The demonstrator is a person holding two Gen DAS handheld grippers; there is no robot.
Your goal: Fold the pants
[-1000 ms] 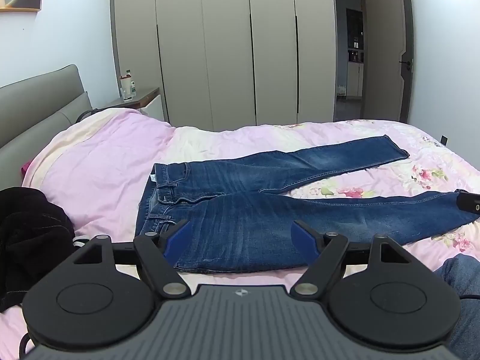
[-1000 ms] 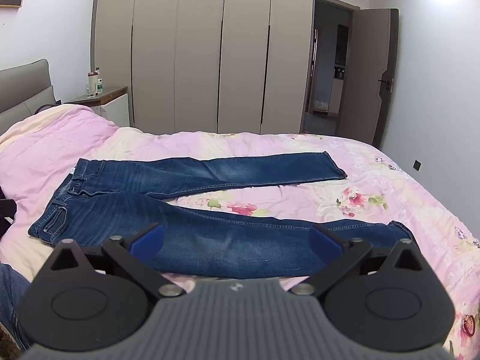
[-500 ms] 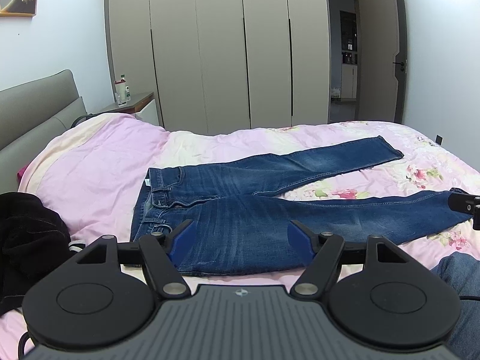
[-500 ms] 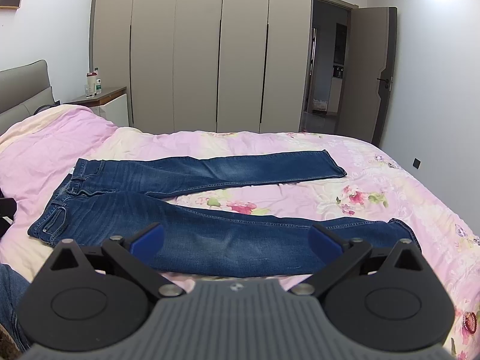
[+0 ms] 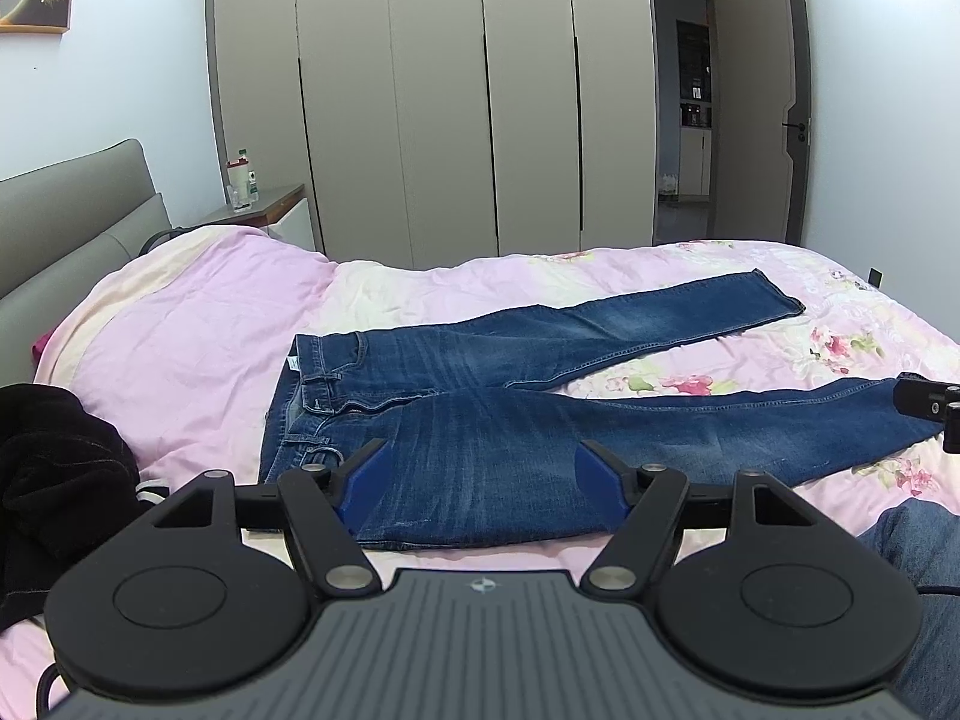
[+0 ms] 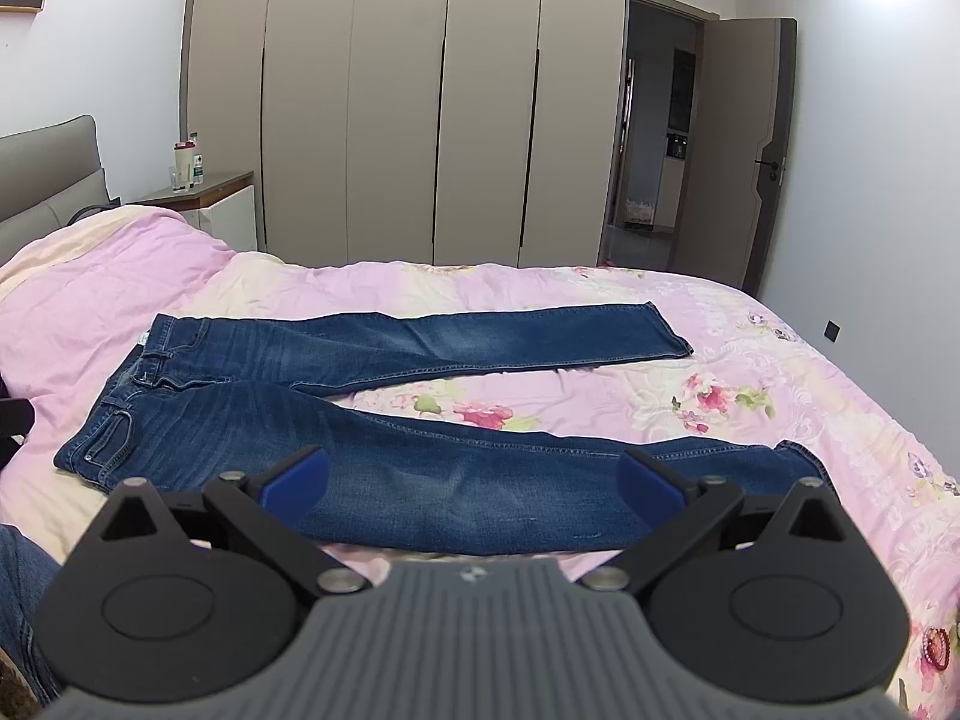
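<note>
Blue jeans (image 5: 480, 420) lie flat on the pink bed, waistband to the left, legs spread apart to the right; they also show in the right wrist view (image 6: 384, 420). My left gripper (image 5: 483, 474) is open and empty, held above the near edge of the jeans by the hip and thigh. My right gripper (image 6: 471, 477) is open and empty, above the near leg between knee and cuff. Part of the right gripper (image 5: 930, 405) shows at the right edge of the left wrist view, near the near leg's cuff.
A black garment (image 5: 54, 480) lies on the bed at the left. A grey headboard (image 5: 72, 210) and a nightstand with bottles (image 5: 246, 192) stand at the far left. Wardrobes (image 6: 408, 108) and an open door (image 6: 744, 156) are behind. The person's knee in jeans (image 5: 918, 546) is at lower right.
The left gripper has drawn back and tilted a little, so the jeans sit slightly lower and farther in its view. The right gripper has barely moved. Both stay open.
</note>
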